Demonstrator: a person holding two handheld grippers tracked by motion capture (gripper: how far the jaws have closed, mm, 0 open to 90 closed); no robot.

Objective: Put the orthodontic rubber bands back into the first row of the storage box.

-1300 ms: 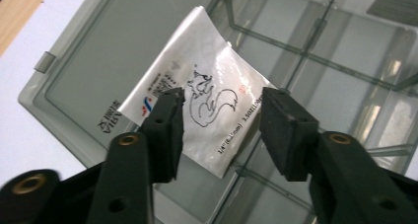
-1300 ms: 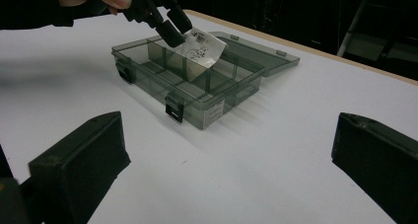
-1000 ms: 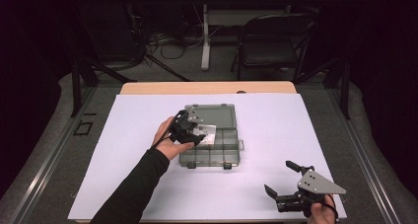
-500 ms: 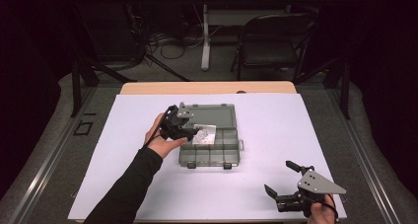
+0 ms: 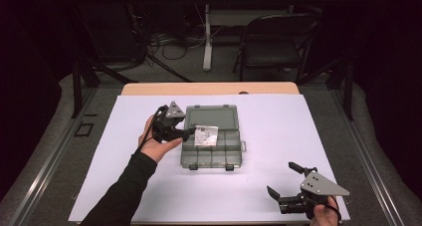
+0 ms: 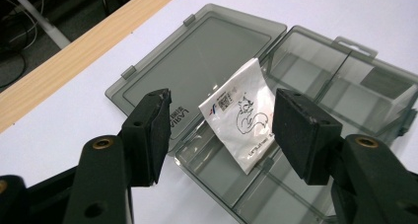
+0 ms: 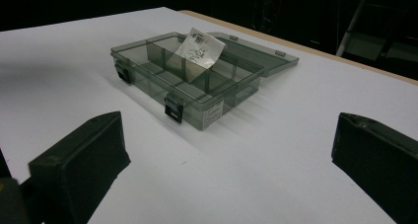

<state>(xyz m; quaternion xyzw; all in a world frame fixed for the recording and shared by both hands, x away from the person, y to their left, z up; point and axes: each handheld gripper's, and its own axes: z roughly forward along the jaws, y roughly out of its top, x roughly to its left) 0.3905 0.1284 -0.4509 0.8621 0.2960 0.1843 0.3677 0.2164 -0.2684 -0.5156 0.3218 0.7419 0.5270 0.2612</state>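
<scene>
Item: white packet [image 5: 206, 135] propped in open grey compartment box [image 5: 211, 154].
High view: my left gripper [image 5: 188, 133], jaws wide, just beside the packet; my right gripper [image 5: 281, 183], wide, well apart. Left gripper view: packet [image 6: 240, 114] ahead between my jaws, untouched. Right gripper view: box [image 7: 197, 73] well ahead.

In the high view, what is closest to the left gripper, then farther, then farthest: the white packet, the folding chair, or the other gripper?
1. White packet, leaning in the box just beside the left gripper.
2. Right gripper, at the table's near right corner.
3. Folding chair, beyond the table's far edge.
</scene>
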